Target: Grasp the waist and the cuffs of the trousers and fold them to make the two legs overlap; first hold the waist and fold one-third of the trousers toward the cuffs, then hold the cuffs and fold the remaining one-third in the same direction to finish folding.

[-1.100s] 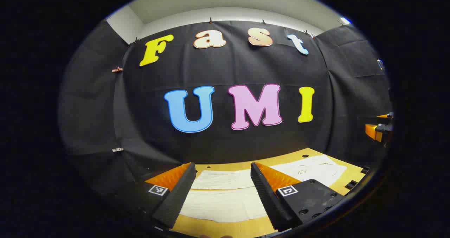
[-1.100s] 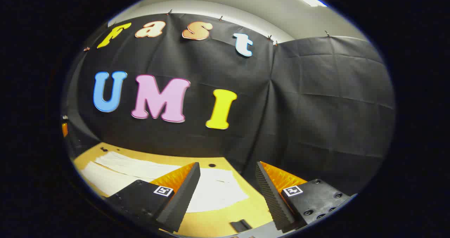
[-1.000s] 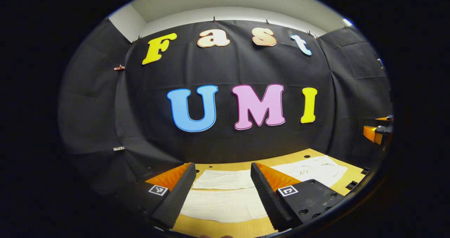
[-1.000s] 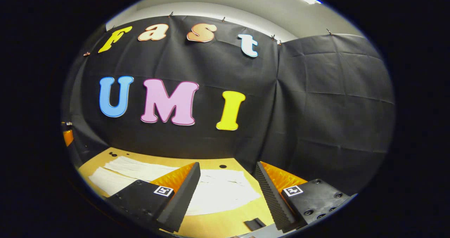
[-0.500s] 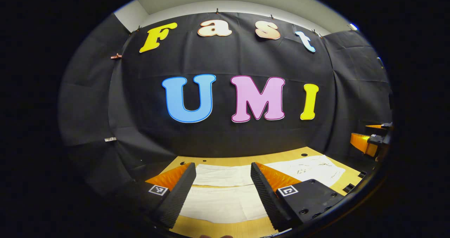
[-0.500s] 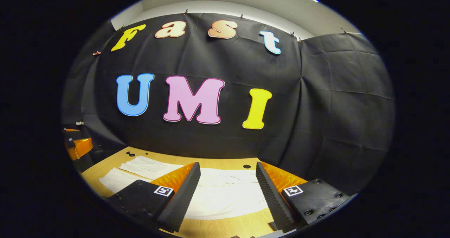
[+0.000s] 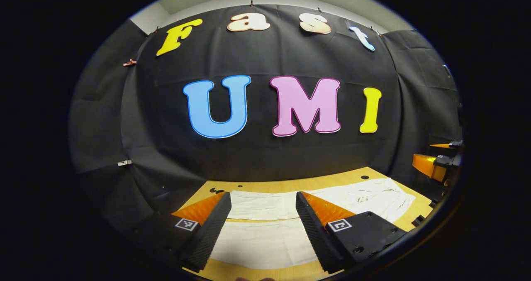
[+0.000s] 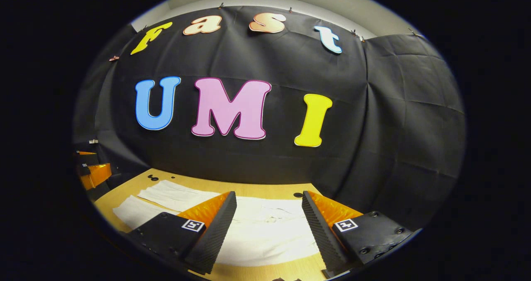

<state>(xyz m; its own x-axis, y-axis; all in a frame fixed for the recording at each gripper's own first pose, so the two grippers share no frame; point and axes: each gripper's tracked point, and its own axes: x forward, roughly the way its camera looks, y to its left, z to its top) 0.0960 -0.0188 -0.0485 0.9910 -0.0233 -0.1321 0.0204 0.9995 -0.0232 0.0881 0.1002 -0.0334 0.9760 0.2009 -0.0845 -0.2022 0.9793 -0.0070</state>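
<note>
Lying spread flat on the wooden table: white trousers, legs apart and side by side. Hovering above the leg end, the left gripper, fingers parted, grasping nothing. Hanging over the waist end, the right gripper, likewise released. Backing the table, a black cloth wall.

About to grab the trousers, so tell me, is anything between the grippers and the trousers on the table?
Nothing visible. The trousers lie flat on the table, with the open left gripper and open right gripper above them.
</note>
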